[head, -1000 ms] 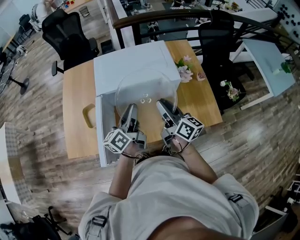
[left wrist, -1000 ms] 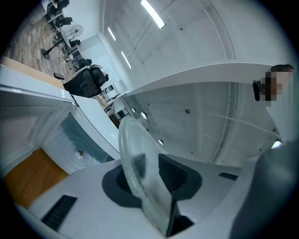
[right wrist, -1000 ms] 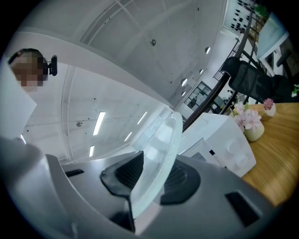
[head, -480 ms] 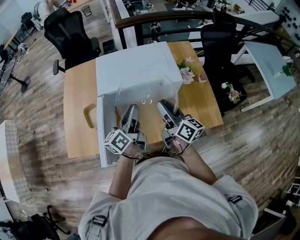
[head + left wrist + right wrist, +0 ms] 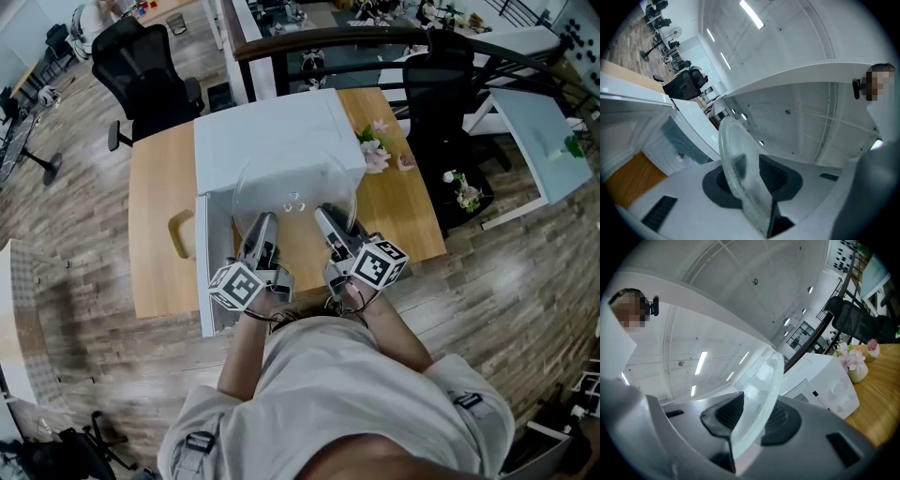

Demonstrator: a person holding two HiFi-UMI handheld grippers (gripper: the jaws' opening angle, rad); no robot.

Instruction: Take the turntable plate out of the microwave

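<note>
I have the plate point(image 5: 293, 180) out of the microwave point(image 5: 267, 127). It hangs in front of the open cavity, about level with the microwave's top edge. My left tool point(image 5: 260, 225) is clamped on its near rim, and my right tool point(image 5: 330, 217) likewise. What's left, I judge, is carrying it clear and setting it on the bench point(image 5: 155, 197) beside the microwave. I can read no brand or label; the cubes point(image 5: 234, 284) carry only square markers.
</note>
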